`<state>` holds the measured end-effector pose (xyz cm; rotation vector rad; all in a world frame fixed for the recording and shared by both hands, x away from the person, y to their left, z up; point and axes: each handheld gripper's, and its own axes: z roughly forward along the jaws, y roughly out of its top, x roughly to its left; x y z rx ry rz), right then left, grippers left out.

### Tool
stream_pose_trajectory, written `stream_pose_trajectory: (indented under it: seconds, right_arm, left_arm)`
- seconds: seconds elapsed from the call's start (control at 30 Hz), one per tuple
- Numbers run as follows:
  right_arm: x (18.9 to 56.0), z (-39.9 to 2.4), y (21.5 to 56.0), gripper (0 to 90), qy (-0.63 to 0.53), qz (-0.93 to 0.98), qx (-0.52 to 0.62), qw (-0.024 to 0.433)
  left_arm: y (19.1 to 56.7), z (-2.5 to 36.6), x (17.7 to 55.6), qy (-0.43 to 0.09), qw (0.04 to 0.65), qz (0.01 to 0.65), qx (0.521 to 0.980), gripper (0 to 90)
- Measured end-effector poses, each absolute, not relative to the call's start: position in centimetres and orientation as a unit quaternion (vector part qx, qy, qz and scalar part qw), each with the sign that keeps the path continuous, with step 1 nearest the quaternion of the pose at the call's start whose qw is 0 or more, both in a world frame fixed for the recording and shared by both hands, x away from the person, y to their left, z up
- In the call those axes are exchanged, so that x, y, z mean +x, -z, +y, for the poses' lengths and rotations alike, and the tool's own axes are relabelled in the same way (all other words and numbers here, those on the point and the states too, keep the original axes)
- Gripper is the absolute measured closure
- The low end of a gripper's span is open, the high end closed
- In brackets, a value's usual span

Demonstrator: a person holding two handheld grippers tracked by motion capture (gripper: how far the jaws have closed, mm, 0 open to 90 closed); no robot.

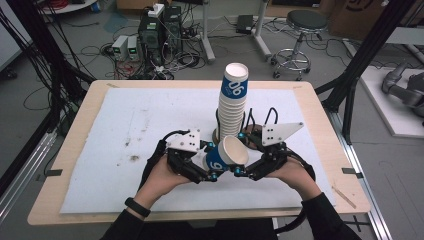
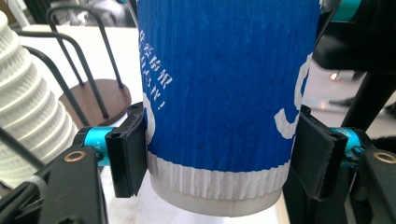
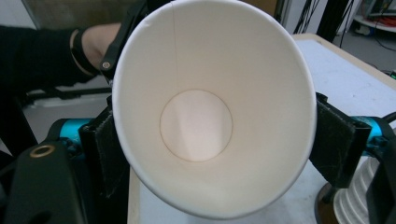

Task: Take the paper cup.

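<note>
One paper cup [image 1: 227,155], blue-sleeved with white print and a white ribbed band near its base, white inside, is held tilted above the white mat [image 1: 125,150], mouth toward the right gripper [image 1: 239,170]. The left gripper [image 1: 212,172] clamps its lower body; the right gripper's jaws press its rim. Behind stands one tall stack of cups [image 1: 232,102] in a black wire holder [image 1: 260,125].
</note>
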<state>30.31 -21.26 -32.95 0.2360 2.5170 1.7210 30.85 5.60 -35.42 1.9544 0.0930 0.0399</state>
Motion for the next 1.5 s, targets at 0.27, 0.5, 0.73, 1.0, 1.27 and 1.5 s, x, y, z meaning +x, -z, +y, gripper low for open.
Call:
stream_pose_trajectory:
  seconds: [0.27, 0.5, 0.73, 1.0, 1.27, 1.5]
  right_arm:
    - [30.4, -21.5, 33.1, 18.1, -0.611, 0.785, 0.098, 0.006]
    - [30.3, -20.9, 33.3, 21.5, -0.647, 0.753, 0.117, 0.009]
    - [30.3, -21.0, 33.2, 25.1, -0.640, 0.761, 0.108, 0.013]
    - [30.0, -20.7, 32.7, 25.1, -0.589, 0.802, 0.088, 0.042]
    - [29.9, -20.4, 32.9, 20.3, -0.608, 0.787, 0.098, 0.032]
    - [29.9, -20.2, 32.8, 18.9, -0.627, 0.772, 0.101, 0.012]
  left_arm:
    - [35.6, 6.1, 31.1, 0.000, 0.612, 0.048, 0.789, 29.5]
    - [36.1, 6.3, 31.3, 0.019, 0.644, 0.062, 0.762, 29.5]
    - [36.0, 6.2, 31.1, 0.012, 0.631, 0.064, 0.773, 29.0]
    - [35.5, 4.9, 30.4, -0.040, 0.557, 0.056, 0.828, 24.9]
    - [36.5, 4.7, 30.6, -0.012, 0.604, 0.057, 0.795, 29.5]
    - [36.5, 4.6, 30.5, -0.008, 0.606, 0.055, 0.793, 29.7]
